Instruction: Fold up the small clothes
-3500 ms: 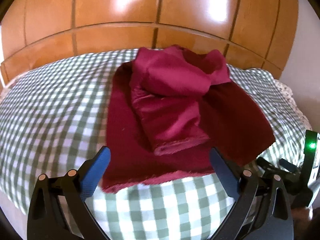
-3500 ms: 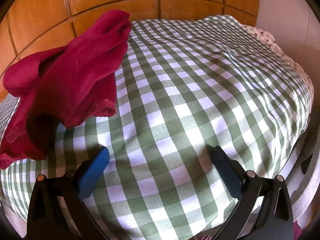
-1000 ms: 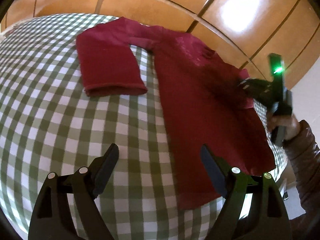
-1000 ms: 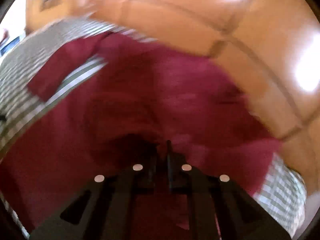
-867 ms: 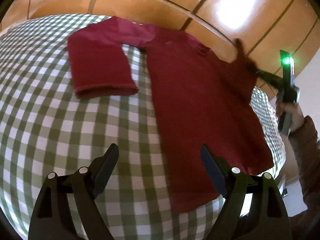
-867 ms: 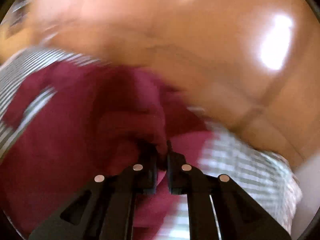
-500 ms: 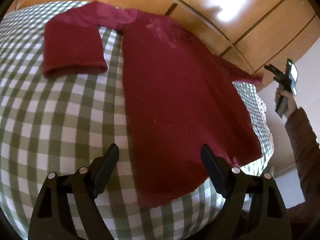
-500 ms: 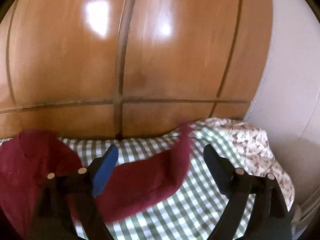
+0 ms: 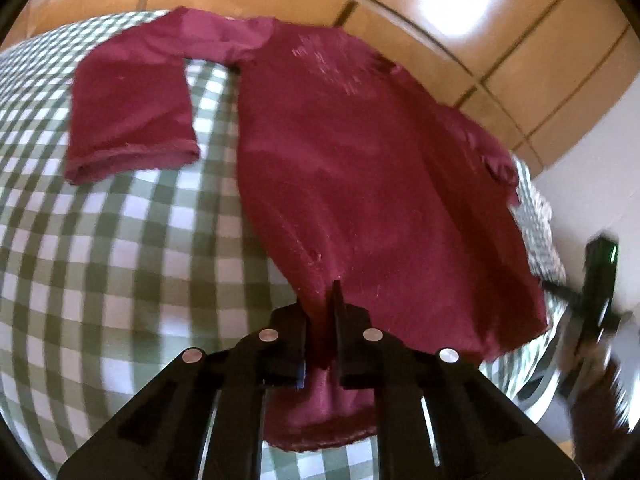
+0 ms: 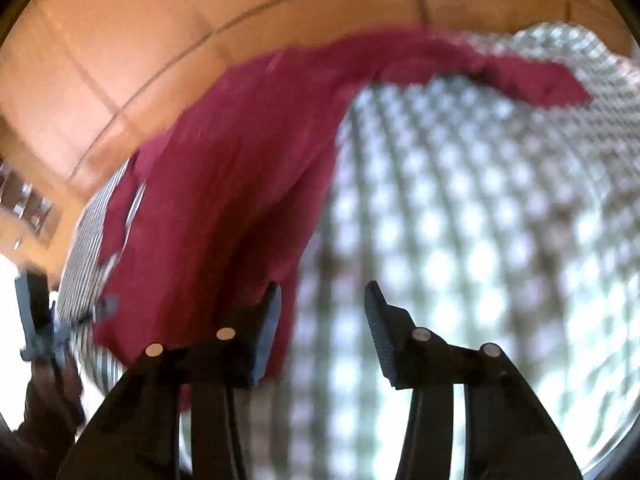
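Observation:
A dark red long-sleeved shirt (image 9: 360, 160) lies spread flat on the green-and-white checked bedspread (image 9: 100, 260), its left sleeve (image 9: 128, 120) bent down beside the body. My left gripper (image 9: 320, 300) is closing on the near left part of the hem, with a fold of red cloth pinched between its pads. In the blurred right wrist view my right gripper (image 10: 323, 292) is closing with its jaws still apart. Only checked cloth shows between them, and the shirt (image 10: 224, 184) edge runs by its left finger. The right sleeve (image 10: 532, 80) lies stretched out far off.
A glossy wooden headboard (image 9: 440, 20) rises behind the bed, with a white wall (image 9: 600, 140) to its right. The other gripper and the hand holding it show blurred at the bed's right edge (image 9: 596, 280). Bare checked bedspread (image 10: 480, 240) lies right of the shirt.
My left jaws have gone from wide open to pinched on the hem. My right gripper let go of the right sleeve, swung down from the headboard to the shirt's lower side, and its jaws have narrowed.

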The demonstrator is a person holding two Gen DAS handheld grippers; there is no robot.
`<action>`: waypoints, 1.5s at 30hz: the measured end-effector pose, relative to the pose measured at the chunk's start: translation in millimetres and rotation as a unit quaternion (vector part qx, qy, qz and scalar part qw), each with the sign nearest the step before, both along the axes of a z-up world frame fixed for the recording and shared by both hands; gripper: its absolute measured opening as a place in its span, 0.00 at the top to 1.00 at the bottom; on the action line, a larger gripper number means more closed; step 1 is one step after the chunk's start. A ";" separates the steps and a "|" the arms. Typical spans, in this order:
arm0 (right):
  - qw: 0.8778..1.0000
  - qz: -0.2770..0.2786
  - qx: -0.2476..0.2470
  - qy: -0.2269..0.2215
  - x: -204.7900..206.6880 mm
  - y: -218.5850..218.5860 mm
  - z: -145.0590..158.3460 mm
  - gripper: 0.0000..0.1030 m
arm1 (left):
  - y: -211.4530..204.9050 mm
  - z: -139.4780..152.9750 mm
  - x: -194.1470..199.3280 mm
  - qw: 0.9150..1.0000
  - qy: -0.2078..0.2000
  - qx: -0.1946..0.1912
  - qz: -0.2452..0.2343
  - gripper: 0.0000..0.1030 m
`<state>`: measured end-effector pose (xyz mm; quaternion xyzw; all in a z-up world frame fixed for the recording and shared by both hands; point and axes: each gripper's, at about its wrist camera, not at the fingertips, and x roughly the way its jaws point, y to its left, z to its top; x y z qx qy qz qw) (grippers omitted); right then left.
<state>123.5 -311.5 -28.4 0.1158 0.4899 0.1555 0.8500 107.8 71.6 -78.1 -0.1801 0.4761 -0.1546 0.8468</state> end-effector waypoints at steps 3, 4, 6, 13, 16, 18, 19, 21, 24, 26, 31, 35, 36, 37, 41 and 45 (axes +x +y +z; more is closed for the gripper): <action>1.000 0.009 0.017 0.004 -7.9 15.3 -11.9 0.53 | 7.9 3.6 0.3 1.000 -0.002 -0.008 0.008 0.91; 1.000 0.015 0.007 0.000 -7.6 23.1 -14.2 0.52 | 9.7 3.7 -0.3 1.000 -0.001 -0.004 0.009 0.91; 0.999 0.022 -0.024 -0.008 -6.0 36.3 -17.4 0.55 | 12.2 4.2 -1.0 1.000 0.001 -0.003 0.014 0.92; 0.997 0.027 -0.042 -0.066 -30.0 20.8 34.5 0.94 | 31.2 45.5 -23.4 0.999 -0.046 -0.003 0.029 0.94; 0.992 0.018 -0.053 -0.112 -66.2 -6.2 75.6 0.94 | 41.8 64.6 -38.1 0.998 -0.058 -0.012 0.032 0.94; 0.989 0.009 -0.078 -0.124 -89.9 -22.2 85.5 0.94 | 44.1 72.7 -54.3 0.998 -0.060 -0.017 0.026 0.94; 0.988 0.005 -0.093 -0.119 -99.3 -28.9 80.8 0.94 | 42.8 72.1 -59.6 0.998 -0.057 -0.019 0.023 0.94; 0.992 -0.004 -0.097 -0.082 -108.4 -39.1 58.5 0.94 | 35.2 62.5 -74.9 0.999 -0.041 -0.008 0.010 0.94; 0.993 -0.006 -0.113 -0.017 -118.3 -37.9 3.5 0.94 | 18.3 31.3 -86.6 0.999 0.001 0.032 -0.005 0.94; 0.993 -0.011 -0.116 0.001 -122.2 -37.3 -17.3 0.94 | 14.3 11.3 -91.8 0.998 0.030 0.054 -0.014 0.93; 0.991 -0.032 -0.127 -0.015 -118.2 -45.9 -4.8 0.56 | 33.1 27.9 -96.5 0.998 0.002 0.057 0.008 0.49; 0.987 -0.053 -0.132 -0.071 -104.4 -46.2 31.0 0.38 | 75.4 45.1 -93.2 0.994 -0.028 0.058 0.090 0.41; 0.988 -0.053 -0.119 -0.085 -97.0 -40.2 36.7 0.35 | 83.1 46.6 -92.7 0.992 -0.032 0.065 0.107 0.41; 0.989 -0.047 -0.105 -0.091 -89.8 -31.1 40.2 0.34 | 88.3 48.3 -90.3 0.989 -0.036 0.074 0.120 0.41; 0.993 0.000 -0.068 -0.094 -68.6 20.5 34.1 0.33 | 87.4 54.4 -79.0 0.980 -0.065 0.124 0.142 0.41; 0.994 0.059 -0.050 -0.079 -47.3 79.5 12.8 0.32 | 61.4 50.6 -56.9 0.966 -0.112 0.213 0.091 0.41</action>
